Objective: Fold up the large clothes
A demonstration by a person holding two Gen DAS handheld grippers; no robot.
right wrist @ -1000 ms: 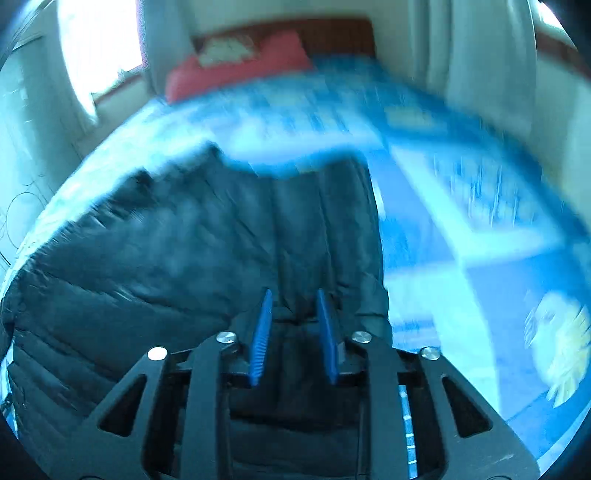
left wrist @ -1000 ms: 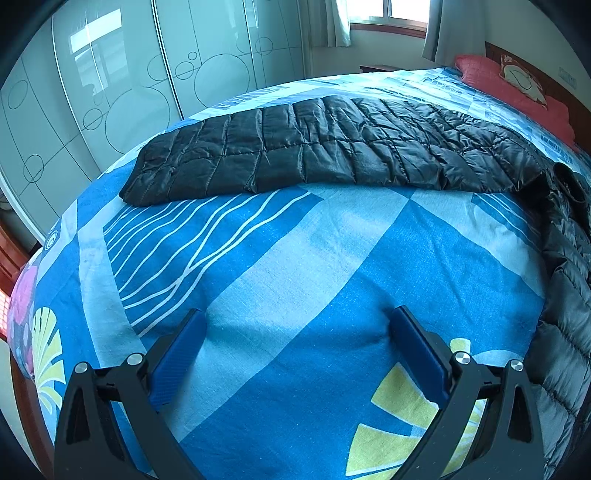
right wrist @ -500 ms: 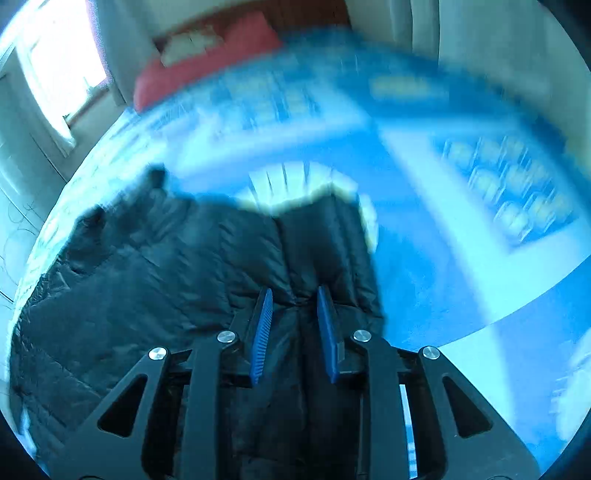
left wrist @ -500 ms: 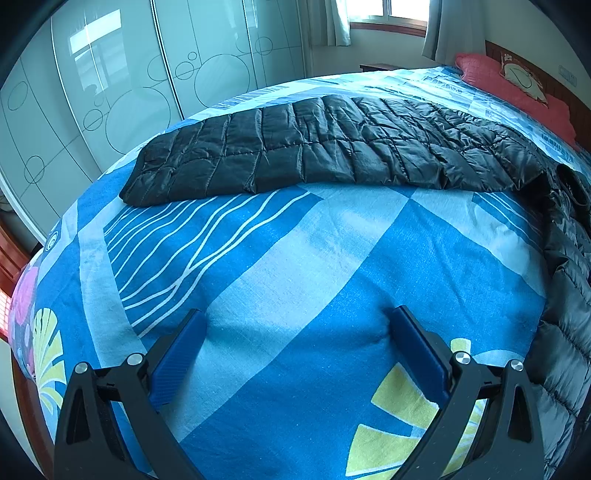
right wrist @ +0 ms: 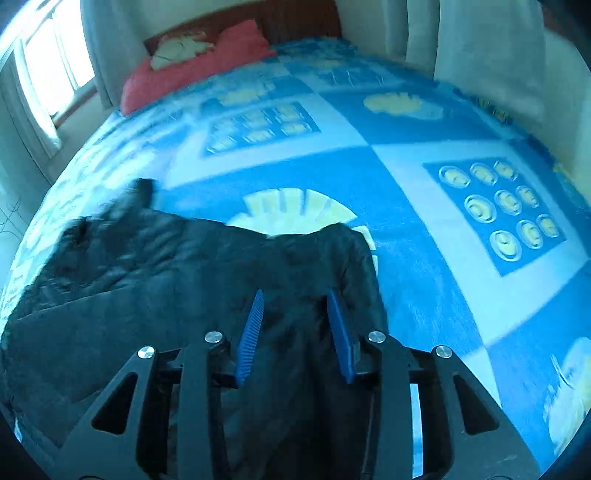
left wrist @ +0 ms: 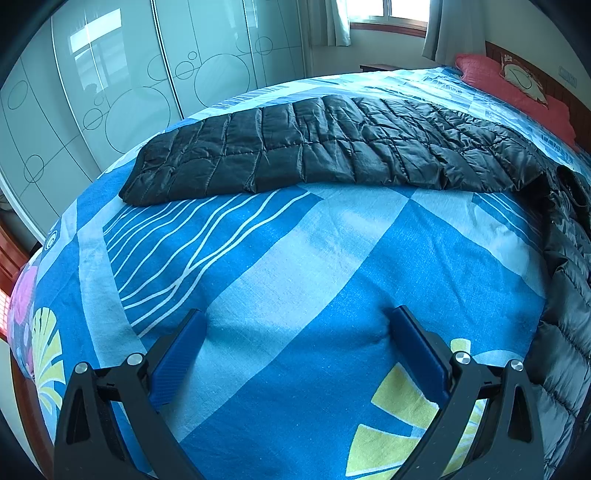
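Observation:
A black quilted jacket (left wrist: 332,147) lies on the blue patterned bedspread (left wrist: 258,258), one long sleeve stretched across the far side and its body running down the right edge of the left wrist view. My left gripper (left wrist: 297,314) is wide open, its fingertips resting on bare bedspread, well short of the sleeve. In the right wrist view the jacket (right wrist: 147,266) fills the lower left. My right gripper (right wrist: 295,293) hovers over the jacket's right edge. Its jaws are opening, and a fold of black fabric lies loose between the blue pads.
A red pillow (left wrist: 517,92) and wooden headboard (right wrist: 295,22) mark the bed's head. Glass wardrobe doors (left wrist: 110,92) stand beyond the bed's far side. Curtains (right wrist: 480,37) hang by the bed on the right. The bed's corner drops off at the lower left (left wrist: 29,314).
My right gripper has swung across the bed with the jacket's edge, and its jaws have spread from a tight pinch to a clear gap. The left gripper and the sleeve have not moved.

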